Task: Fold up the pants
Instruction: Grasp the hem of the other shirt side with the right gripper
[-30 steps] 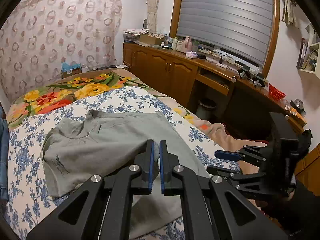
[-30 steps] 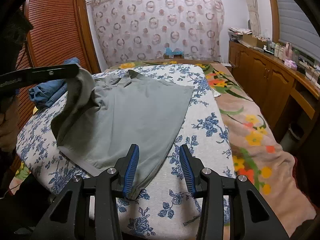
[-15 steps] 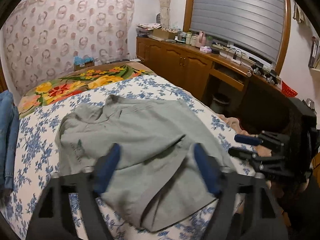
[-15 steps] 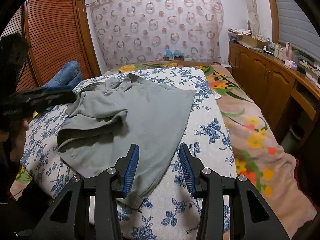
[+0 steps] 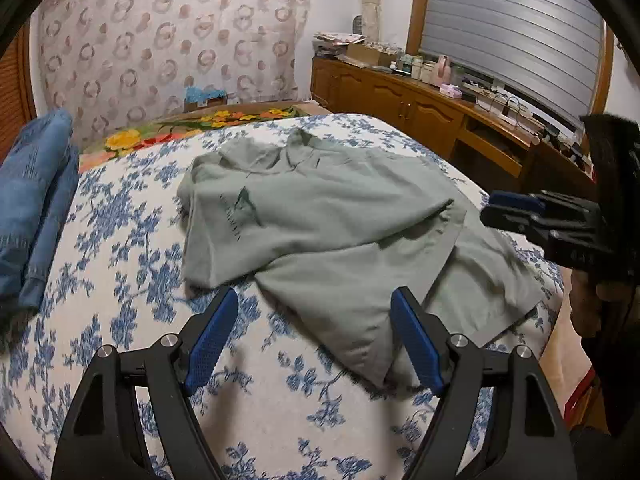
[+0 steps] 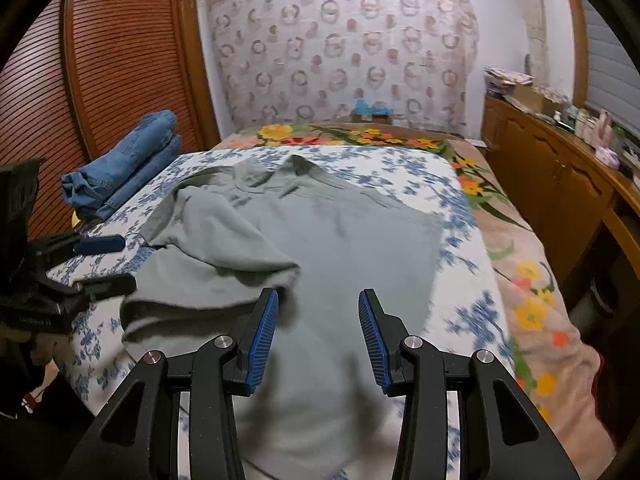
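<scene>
A grey-green garment (image 5: 332, 224) is shown lying on a bedspread (image 5: 120, 248) of white cloth printed with blue flowers. Its collared end is turned toward the patterned curtain (image 6: 344, 40); its long axis runs from there toward the cameras. One side is seen folded over the middle, leaving soft ridges in the matte, woven-looking fabric. The left gripper (image 5: 316, 338) is held wide apart above the near hem, nothing between its ribbed blue pads (image 5: 208, 340). The right gripper (image 6: 318, 336) is held partly apart over the cloth, gripping nothing. Folded denim (image 6: 124, 168) is stacked beside the garment.
</scene>
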{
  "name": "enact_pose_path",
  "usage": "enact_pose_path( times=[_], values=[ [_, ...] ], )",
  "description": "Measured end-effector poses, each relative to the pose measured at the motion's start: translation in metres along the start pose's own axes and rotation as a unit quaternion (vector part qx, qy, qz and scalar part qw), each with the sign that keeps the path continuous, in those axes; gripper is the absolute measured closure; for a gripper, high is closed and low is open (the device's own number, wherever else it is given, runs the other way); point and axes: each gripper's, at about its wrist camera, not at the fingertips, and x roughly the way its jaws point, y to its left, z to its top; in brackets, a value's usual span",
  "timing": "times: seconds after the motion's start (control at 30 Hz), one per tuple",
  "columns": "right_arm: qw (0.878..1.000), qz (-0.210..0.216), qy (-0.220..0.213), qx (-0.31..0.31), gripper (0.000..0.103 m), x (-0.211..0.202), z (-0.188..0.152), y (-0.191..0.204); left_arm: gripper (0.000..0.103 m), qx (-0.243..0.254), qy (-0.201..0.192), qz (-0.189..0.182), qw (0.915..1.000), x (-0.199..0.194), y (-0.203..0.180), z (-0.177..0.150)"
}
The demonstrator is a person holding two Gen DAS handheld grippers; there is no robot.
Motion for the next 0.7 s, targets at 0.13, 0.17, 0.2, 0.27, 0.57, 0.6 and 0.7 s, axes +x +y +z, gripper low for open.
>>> enact_pose_path(
  times=[0.13, 0.17, 0.2, 0.27, 0.57, 0.6, 0.7],
  values=[
    [1.0, 0.027, 0.013, 0.005, 0.06, 0.018, 0.009, -0.001, 0.024, -0.007, -0.001, -0.004, 1.0, -0.004, 0.005, -0.007],
    [1.0, 0.025, 0.017, -0.001, 0.06, 0.022, 0.011, -0.001, 0.024, -0.008, -0.001, -0.003, 1.0, -0.004, 0.006, -0.008],
    [0.999, 0.025, 0.021, -0.004, 0.06, 0.026, 0.012, 0.0, 0.024, -0.01, -0.003, -0.002, 0.9999, -0.006, 0.007, -0.011],
    [0.999, 0.026, 0.03, -0.008, 0.06, 0.033, 0.014, 0.001, 0.024, -0.015, -0.003, -0.001, 0.9999, -0.007, 0.011, -0.013],
    [0.997, 0.034, 0.065, -0.011, 0.086, 0.057, 0.021, 0.008, 0.024, -0.031, -0.012, 0.001, 0.9995, -0.012, 0.02, -0.018],
    [0.997, 0.035, 0.063, -0.014, 0.091, 0.057, 0.023, 0.009, 0.024, -0.031, -0.012, 0.002, 0.9994, -0.012, 0.02, -0.018],
    [0.998, 0.044, 0.037, -0.014, 0.096, 0.041, 0.027, 0.015, 0.024, -0.033, -0.015, 0.001, 0.9994, -0.013, 0.021, -0.018]
  ],
)
